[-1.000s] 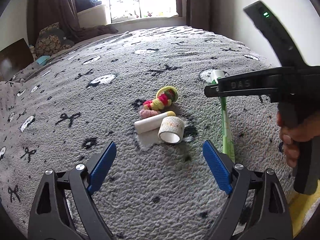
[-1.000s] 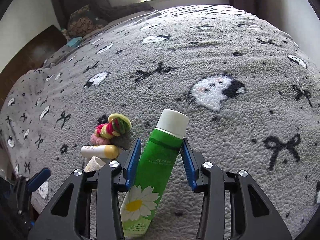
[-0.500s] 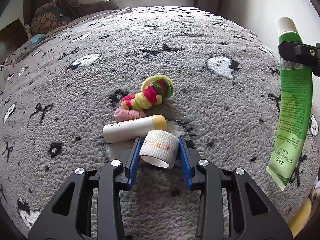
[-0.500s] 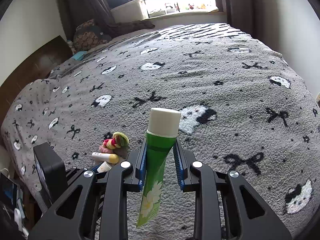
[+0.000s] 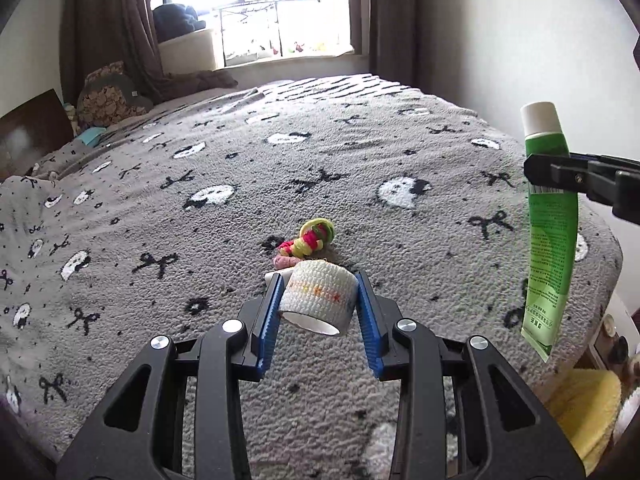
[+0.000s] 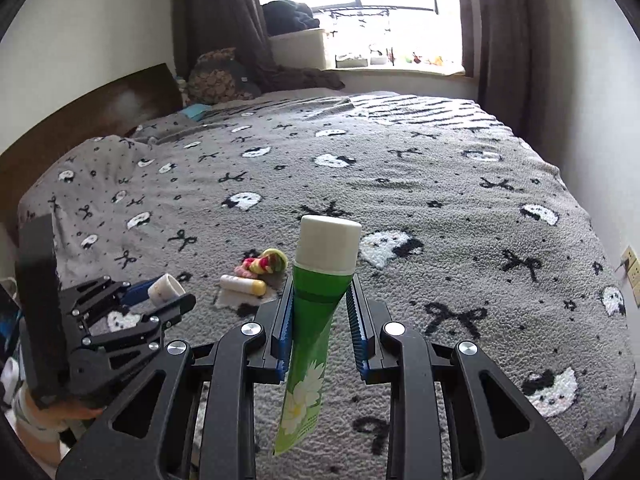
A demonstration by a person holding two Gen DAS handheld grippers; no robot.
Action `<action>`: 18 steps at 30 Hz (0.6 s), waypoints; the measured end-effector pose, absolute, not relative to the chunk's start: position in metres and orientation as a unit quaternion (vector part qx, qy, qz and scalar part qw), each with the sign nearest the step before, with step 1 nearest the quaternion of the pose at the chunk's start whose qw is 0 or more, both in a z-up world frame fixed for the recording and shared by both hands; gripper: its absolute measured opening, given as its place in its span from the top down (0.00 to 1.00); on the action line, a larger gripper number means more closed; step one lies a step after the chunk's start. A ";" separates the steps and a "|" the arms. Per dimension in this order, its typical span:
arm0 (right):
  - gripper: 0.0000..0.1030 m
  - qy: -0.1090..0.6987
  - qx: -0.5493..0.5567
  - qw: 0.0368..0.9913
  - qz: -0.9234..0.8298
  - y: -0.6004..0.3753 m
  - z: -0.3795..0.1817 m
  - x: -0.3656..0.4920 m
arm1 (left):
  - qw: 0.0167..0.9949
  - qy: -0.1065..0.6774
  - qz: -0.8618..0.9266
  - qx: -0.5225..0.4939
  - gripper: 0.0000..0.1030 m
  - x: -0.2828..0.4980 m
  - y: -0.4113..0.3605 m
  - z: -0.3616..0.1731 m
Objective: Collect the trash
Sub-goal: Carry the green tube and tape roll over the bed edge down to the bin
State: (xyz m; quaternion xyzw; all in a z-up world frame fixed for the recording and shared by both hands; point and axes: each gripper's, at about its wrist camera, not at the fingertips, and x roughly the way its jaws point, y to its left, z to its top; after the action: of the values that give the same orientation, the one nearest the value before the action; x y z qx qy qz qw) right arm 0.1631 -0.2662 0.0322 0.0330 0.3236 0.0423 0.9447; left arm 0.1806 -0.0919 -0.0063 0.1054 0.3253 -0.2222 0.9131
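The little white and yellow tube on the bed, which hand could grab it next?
Neither yet: both are full. The left gripper clamps the bandage roll; the right gripper holds the green tube. Once emptied, probably left: the white and yellow tube lies on its side.

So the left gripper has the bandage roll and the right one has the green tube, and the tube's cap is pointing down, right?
Not quite. The tube hangs cap up: the right wrist view shows its white cap above the right gripper and its flat end below. The rest is right: the left gripper holds the bandage roll.
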 end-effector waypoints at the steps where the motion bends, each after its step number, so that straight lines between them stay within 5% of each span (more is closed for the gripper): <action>1: 0.75 0.314 0.021 0.948 0.050 -0.262 0.034 0.148 | 0.915 0.317 -0.227 0.106 0.67 0.169 -0.088 -0.002; 18: 0.75 0.267 0.002 0.956 0.120 -0.237 -0.012 -0.004 | 0.906 0.293 -0.288 0.102 0.67 0.006 -0.033 -0.029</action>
State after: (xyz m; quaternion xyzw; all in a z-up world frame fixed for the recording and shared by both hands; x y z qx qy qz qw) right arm -0.0043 -0.2372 -0.0120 0.0023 0.2673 0.1203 0.9561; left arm 0.0064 -0.0326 -0.0293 0.1019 0.2934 -0.2877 0.9060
